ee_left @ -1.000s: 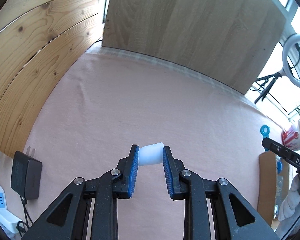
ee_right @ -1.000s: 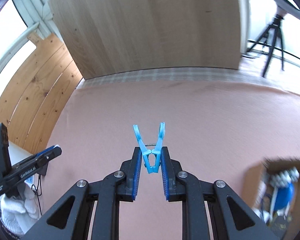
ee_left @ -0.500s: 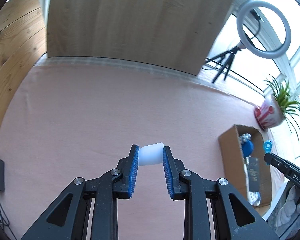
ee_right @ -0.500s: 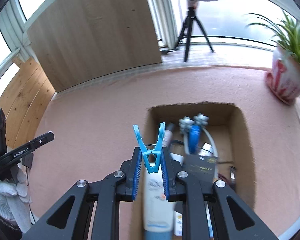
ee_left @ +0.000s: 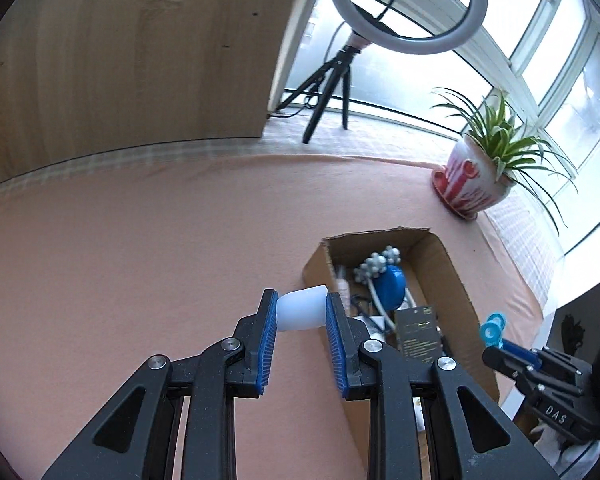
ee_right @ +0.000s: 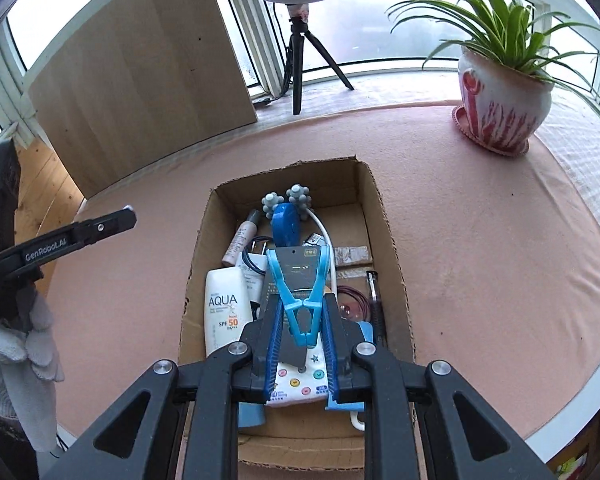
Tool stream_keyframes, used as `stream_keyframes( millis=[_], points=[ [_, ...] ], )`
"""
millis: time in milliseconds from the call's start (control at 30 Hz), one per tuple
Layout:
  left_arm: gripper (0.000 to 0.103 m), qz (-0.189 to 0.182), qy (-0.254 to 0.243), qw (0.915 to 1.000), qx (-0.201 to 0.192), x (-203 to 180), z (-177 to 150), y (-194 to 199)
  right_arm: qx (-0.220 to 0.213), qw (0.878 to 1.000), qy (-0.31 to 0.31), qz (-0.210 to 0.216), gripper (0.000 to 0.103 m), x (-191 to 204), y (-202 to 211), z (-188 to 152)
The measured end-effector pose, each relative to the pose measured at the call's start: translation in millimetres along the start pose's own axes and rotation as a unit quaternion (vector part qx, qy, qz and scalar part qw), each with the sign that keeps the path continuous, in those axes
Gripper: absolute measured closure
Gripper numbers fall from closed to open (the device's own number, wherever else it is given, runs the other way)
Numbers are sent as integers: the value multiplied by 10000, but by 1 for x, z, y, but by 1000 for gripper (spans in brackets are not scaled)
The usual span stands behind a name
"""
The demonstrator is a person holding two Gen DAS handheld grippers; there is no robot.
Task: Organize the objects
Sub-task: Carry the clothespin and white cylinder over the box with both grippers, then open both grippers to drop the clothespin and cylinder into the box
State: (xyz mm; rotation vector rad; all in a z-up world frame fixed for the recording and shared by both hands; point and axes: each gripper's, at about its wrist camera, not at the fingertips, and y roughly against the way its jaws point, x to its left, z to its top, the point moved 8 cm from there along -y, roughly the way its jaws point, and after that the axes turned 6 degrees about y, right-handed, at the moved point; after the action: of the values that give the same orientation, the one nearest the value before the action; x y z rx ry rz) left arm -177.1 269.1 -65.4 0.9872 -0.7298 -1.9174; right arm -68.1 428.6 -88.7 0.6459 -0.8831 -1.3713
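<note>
The left claw (ee_left: 301, 314) is closed on a white cap (ee_left: 302, 312). The cap sits crosswise between the blue pads (ee_left: 267, 344), at their tips, touching both. Claw and cap hang above the pink worktop (ee_left: 140, 260), just beside the left wall of the box (ee_left: 452, 272).

The right claw (ee_right: 300, 330) is closed on a blue clothespin (ee_right: 300, 300). The pads grip the pin's lower half near its pivot; its two prongs spread upward past the fingertips. Claw and pin hang above the open box (ee_right: 388, 232). The box holds a sunscreen tube (ee_right: 225, 308), a dark card (ee_right: 296, 272), a blue disc (ee_right: 286, 226) and other small items.

A potted plant (ee_right: 500, 108) stands on the worktop, well apart from the box.
</note>
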Motion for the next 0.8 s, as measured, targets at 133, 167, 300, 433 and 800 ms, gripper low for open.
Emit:
stream_keyframes(
  millis=[133,167,300,433,800],
  points=[
    [77,-177,-256,9995,95,-44,4,-19,66,10000,-18,5,86,-7,2,-13],
    [77,-218,-319,9992,138,-56,5,-25,85,10000,-18,20,86,-8,1,-16],
    [77,-292,-517,9979,264,-87,7,-48,147,9999,-5,82,86,-9,0,-26],
    [77,-338,-596,9967,442,-107,7,-77,169,9997,-21,147,86,-10,0,-32],
    [50,-385,-796,9938,680,-141,8,-116,153,9995,57,285,79,-8,5,-36]
  ],
)
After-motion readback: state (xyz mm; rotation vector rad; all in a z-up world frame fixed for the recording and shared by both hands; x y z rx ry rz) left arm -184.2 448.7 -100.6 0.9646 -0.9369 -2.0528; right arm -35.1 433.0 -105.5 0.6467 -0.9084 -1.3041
